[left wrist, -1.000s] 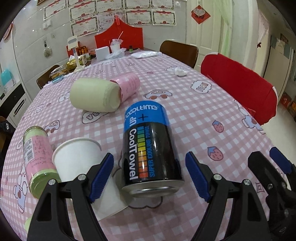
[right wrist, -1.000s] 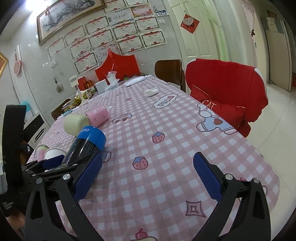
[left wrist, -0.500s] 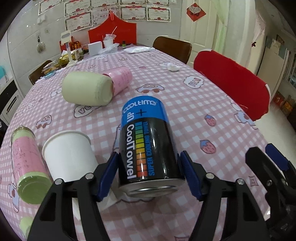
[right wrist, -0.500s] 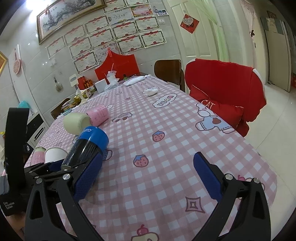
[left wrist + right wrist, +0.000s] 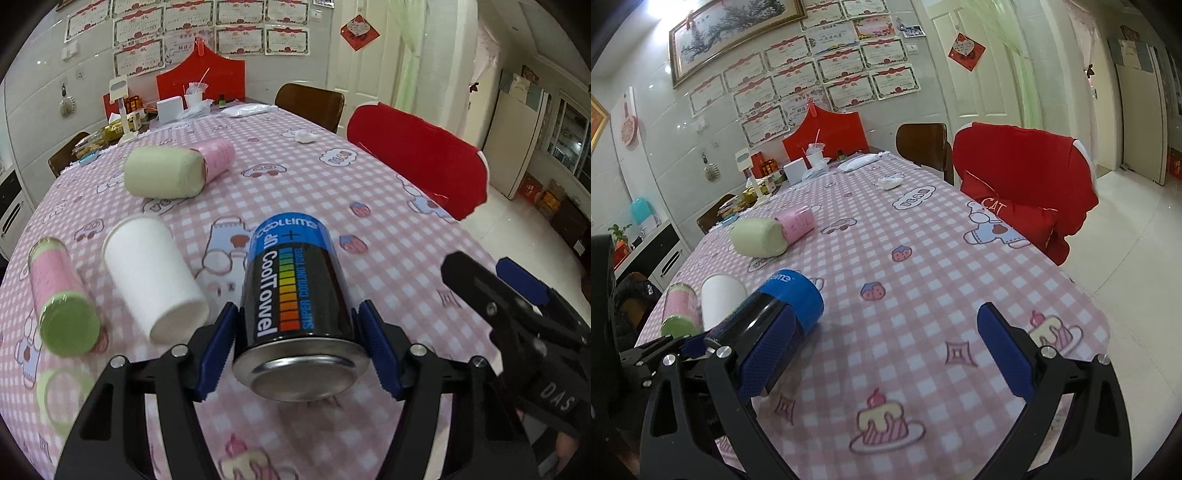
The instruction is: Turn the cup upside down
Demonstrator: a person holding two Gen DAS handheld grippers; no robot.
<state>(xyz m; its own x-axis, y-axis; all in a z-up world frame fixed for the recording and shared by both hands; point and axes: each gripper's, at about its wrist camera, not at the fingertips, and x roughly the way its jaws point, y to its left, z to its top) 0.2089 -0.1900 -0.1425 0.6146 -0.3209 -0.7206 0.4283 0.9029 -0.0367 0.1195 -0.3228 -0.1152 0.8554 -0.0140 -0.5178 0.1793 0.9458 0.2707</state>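
My left gripper (image 5: 301,349) is shut on a black can-shaped cup with a blue cap end, labelled CoolTowel (image 5: 295,288). It holds the cup lifted off the table and tilted, metal base toward the camera, blue end pointing away. The same cup (image 5: 775,310) shows at the lower left of the right wrist view, slanting up above the cloth. My right gripper (image 5: 886,354) is open and empty over the near part of the table, to the right of the cup.
A white paper cup (image 5: 155,273) lies on its side left of the held cup. A pink-and-green cup (image 5: 59,295) lies further left. A pale green and pink bottle (image 5: 173,173) lies mid-table. Red-covered chairs (image 5: 1027,192) stand at the table's right edge.
My left gripper closed on the CoolTowel cup and lifted it off the table. The cup now sits tilted in the fingers. The right gripper stayed open and barely moved.
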